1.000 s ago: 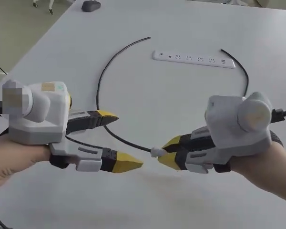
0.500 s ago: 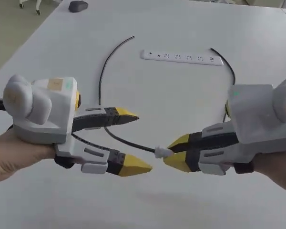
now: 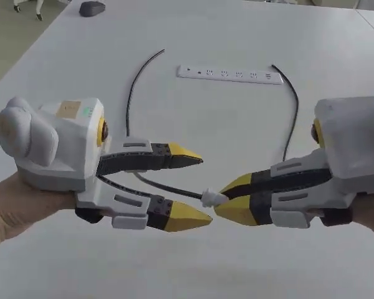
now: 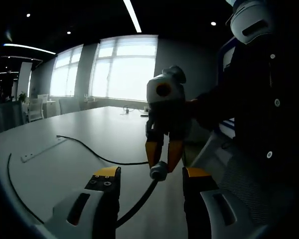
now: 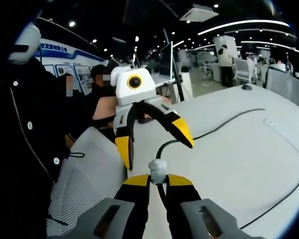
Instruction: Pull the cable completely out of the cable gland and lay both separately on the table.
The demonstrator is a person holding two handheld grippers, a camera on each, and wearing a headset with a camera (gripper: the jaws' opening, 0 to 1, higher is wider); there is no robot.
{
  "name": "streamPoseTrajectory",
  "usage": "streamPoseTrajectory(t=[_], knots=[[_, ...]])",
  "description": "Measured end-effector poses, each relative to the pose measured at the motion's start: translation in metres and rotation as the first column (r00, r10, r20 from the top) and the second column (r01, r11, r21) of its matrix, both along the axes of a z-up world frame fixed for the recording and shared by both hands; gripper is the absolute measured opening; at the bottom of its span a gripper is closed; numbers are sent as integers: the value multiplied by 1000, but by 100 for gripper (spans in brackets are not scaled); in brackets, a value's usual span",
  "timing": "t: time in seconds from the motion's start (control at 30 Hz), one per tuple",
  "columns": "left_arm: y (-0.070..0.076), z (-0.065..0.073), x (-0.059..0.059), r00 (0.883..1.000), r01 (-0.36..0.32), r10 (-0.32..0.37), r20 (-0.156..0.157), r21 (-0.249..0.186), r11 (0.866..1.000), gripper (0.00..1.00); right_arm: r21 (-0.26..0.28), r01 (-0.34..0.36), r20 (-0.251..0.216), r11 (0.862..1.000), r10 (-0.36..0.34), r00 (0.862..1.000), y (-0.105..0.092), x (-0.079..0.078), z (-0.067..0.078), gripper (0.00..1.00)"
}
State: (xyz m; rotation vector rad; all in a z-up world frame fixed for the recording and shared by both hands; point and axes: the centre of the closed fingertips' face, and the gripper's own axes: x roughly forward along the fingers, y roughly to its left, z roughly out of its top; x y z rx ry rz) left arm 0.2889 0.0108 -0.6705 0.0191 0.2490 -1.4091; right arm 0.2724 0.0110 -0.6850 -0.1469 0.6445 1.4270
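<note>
A small white cable gland (image 3: 210,198) sits on the end of a thin black cable (image 3: 132,93) that curves away across the white table (image 3: 193,118). My right gripper (image 3: 219,200) is shut on the gland, held above the table. In the right gripper view the gland (image 5: 158,170) is pinched at my jaw tips (image 5: 158,180). My left gripper (image 3: 204,189) is open, its yellow-tipped jaws on either side of the cable just beside the gland. In the left gripper view the cable (image 4: 137,203) runs between my open jaws (image 4: 150,173) up to the gland (image 4: 158,171).
A white power strip (image 3: 229,74) lies at the far middle of the table, its own black cord (image 3: 292,106) trailing toward the right gripper. A dark mouse (image 3: 91,8) rests at the far left corner. People stand behind in the right gripper view.
My left gripper has moved right along the cable, its open jaw tips now close to the gland. The right gripper keeps its hold on the gland.
</note>
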Motion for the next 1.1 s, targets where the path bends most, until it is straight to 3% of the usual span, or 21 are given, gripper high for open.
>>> streamPoseTrajectory(t=[0.07, 0.2, 0.47, 0.67, 0.87, 1.1], knots=[[-1, 1, -2, 1000, 13, -13, -1, -2, 1000, 47, 5, -3, -10, 1000, 3, 1000, 0, -2, 1, 6], [-3, 0, -8, 998, 51, -51, -38, -11, 999, 42, 12, -20, -19, 1000, 20, 1000, 0, -5, 4, 6], [-6, -2, -14, 995, 85, -85, -41, 0, 996, 22, 1, -37, -12, 999, 37, 999, -1, -8, 5, 6], [-6, 0, -14, 995, 96, -96, -31, -2, 995, 22, -5, -54, -7, 999, 54, 999, -1, -10, 5, 6], [-7, 2, -19, 992, 117, -118, -50, -11, 993, 17, -7, -69, -8, 998, 69, 998, -1, -12, 5, 6], [-8, 2, -22, 991, 130, -130, -36, -7, 992, 17, -12, -75, -8, 997, 75, 997, -3, -12, 5, 6]])
